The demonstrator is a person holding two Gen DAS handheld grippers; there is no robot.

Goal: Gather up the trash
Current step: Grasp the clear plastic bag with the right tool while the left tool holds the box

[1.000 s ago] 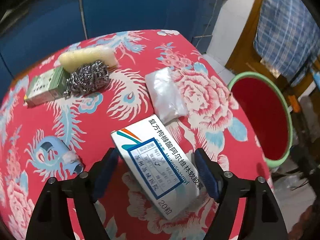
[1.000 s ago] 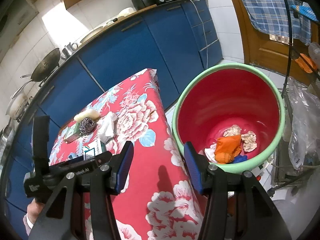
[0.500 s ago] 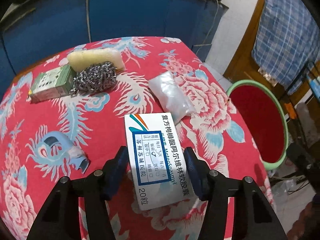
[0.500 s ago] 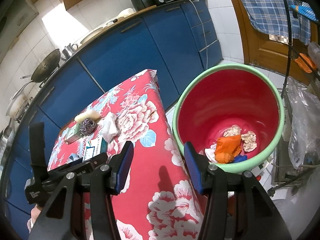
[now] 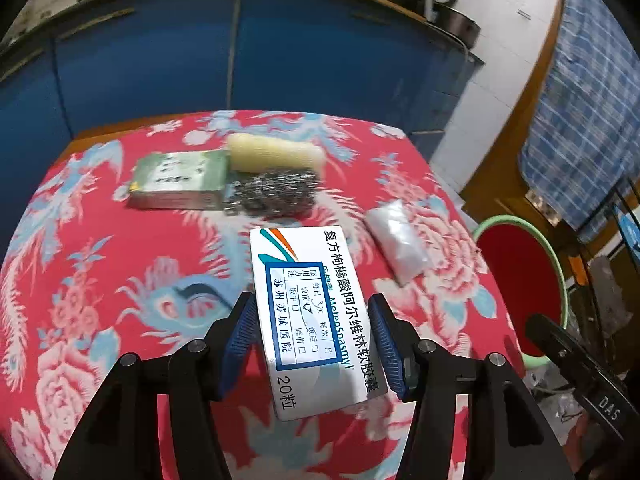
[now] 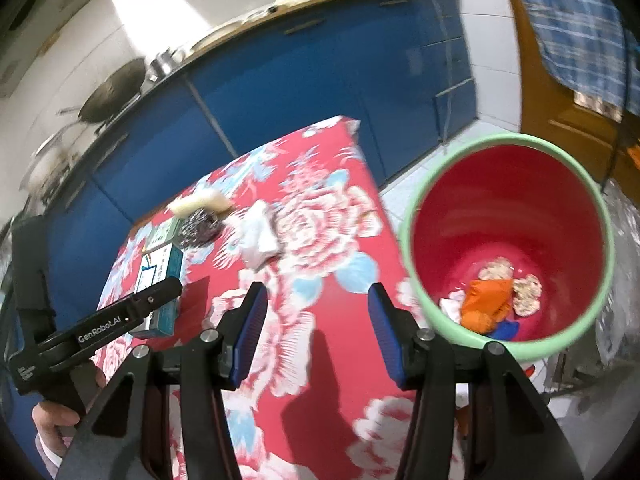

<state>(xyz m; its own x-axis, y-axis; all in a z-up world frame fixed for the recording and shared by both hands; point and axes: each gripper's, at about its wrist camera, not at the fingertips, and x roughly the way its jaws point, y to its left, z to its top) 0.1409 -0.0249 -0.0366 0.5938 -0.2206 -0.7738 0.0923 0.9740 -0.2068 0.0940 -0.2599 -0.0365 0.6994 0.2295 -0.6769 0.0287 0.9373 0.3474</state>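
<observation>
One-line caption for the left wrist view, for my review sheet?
Left gripper shut on a white medicine box, lifted off the floral tablecloth; red bucket waits alongside.

a home kitchen: blue cabinets, a wok on the counter, tiled walls.

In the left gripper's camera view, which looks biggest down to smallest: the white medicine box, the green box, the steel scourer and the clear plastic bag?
1. White medicine box, though it is nearest the camera, which inflates it.
2. Green box and steel scourer: too alike, and blurred, to rank.
3. Clear plastic bag.
</observation>
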